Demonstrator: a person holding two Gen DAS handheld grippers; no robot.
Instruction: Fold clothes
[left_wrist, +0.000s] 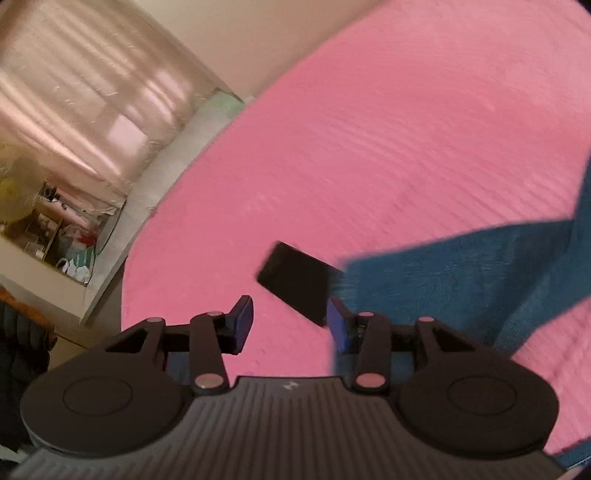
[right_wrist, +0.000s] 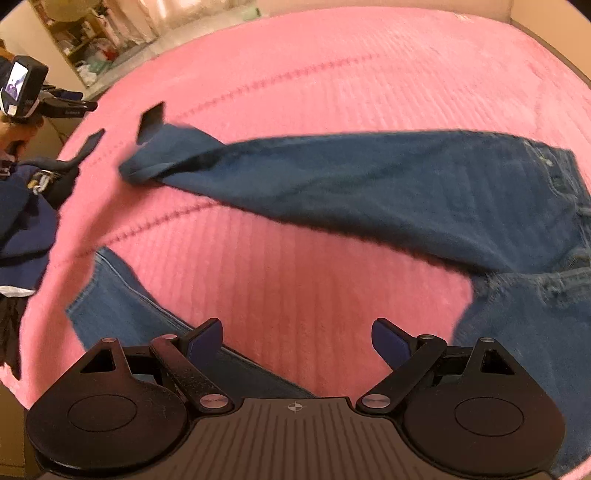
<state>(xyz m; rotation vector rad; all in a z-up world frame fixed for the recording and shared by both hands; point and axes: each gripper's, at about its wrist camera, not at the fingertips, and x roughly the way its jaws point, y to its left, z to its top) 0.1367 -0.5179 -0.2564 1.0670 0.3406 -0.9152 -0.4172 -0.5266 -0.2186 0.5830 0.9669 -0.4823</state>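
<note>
A pair of blue jeans (right_wrist: 369, 192) lies spread on the pink bedspread (right_wrist: 332, 74), its 2 legs splayed apart: the far leg runs out to a rumpled hem (right_wrist: 147, 162) at the left, the near leg (right_wrist: 122, 306) passes under the right claw, and the waist sits at the right edge of the right wrist view. The step in hand looks like the first fold, bringing 1 leg over the other, and it is not yet done. The left claw (right_wrist: 122, 127) hangs at the far hem with its jaws partly apart; in the right wrist view 1 finger (right_wrist: 151, 120) looks to be touching the cloth, but both views are blurred there and no denim is seen pinched between the pads, so it holds nothing. The right claw (right_wrist: 297, 339) hovers wide open over bare bedspread between the legs, gripping nothing. The next move likely calls for the left claw to close on that hem and for the right to take the near leg or the waist, so the fabric lifts evenly rather than dragging.
</note>
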